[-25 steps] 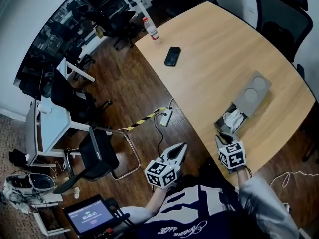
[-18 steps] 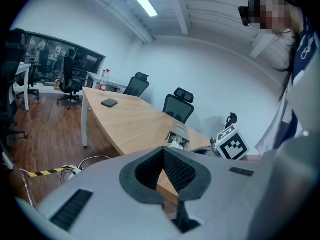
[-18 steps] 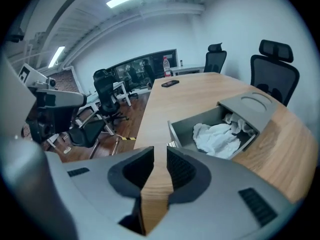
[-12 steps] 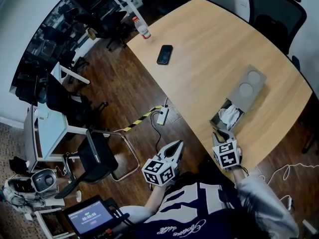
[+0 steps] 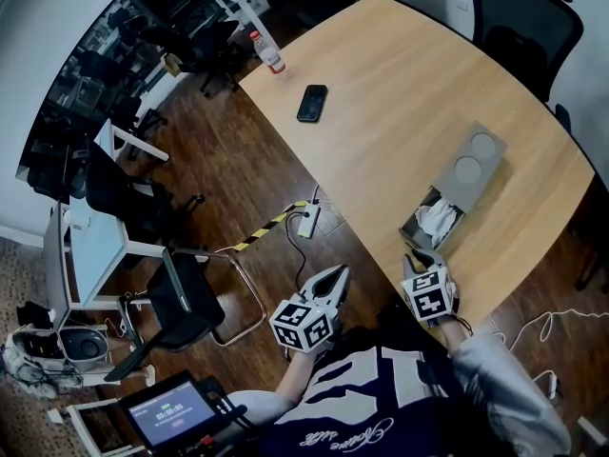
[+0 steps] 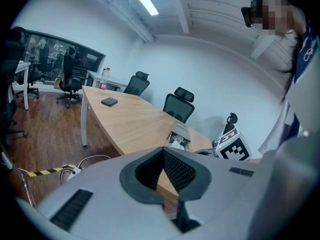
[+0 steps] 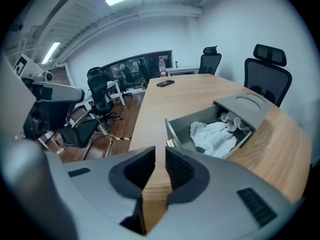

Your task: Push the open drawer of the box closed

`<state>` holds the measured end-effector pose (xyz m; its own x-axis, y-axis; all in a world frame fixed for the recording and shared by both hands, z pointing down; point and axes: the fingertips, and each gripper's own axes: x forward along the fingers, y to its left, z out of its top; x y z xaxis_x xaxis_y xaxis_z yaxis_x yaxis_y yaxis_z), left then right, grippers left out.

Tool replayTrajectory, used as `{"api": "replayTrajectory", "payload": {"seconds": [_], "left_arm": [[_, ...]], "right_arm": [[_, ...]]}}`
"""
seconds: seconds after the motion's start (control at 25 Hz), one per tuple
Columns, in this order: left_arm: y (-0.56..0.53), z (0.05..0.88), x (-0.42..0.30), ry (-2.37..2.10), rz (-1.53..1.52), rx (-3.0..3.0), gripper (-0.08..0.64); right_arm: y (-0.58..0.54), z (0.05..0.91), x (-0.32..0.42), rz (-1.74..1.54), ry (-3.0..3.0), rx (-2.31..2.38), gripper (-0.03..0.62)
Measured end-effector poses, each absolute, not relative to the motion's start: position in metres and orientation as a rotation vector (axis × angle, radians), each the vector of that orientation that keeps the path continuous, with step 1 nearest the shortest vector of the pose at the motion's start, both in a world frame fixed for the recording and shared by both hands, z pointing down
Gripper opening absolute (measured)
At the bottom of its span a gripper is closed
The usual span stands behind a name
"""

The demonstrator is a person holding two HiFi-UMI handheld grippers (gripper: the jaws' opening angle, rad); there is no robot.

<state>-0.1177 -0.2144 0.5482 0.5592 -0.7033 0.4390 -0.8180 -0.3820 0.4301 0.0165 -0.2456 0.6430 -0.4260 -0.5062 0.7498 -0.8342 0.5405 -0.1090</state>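
Observation:
A grey box [image 5: 473,165] lies on the wooden table [image 5: 400,93] near its front edge. Its drawer [image 5: 433,219] is pulled out toward me and holds a white cloth [image 7: 215,136]. In the right gripper view the drawer front [image 7: 175,134] faces the jaws, just beyond them. My right gripper [image 5: 416,252] hovers just short of that drawer front, jaws drawn to a thin slit with nothing between them [image 7: 160,151]. Off the table's edge to the left, over the floor, my left gripper [image 5: 341,272] is shut and empty [image 6: 163,150].
A black phone [image 5: 311,103] and a bottle [image 5: 265,51] sit at the table's far end. Black office chairs [image 5: 519,17] stand behind the table. A power strip with cable [image 5: 308,222] lies on the wood floor beside a chair [image 5: 186,298].
The head view has shifted a little. Both grippers keep nearly the same places relative to the drawer, which stays equally far out.

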Motion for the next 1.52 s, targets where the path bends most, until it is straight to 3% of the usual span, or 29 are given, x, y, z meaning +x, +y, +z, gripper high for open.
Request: {"api": "replayTrajectory", "payload": {"seconds": [0.68,1.08,1.52], "left_arm": [[-0.213,0.555,-0.128,-1.235,0.241,2.148,0.002],[-0.212,0.557,-0.125,-1.226,0.241,2.142,0.002],[-0.209,0.558,-0.121,-1.202,0.235,2.15,0.002]], "right_arm": [[-0.294,0.649,0.058,0.575,-1.978,1.306,0.057],[-0.354,0.649,0.114,0.719,-1.91,1.53,0.045],[-0.321,0.651,0.102,0.785,-1.971,1.47,0.064]]}}
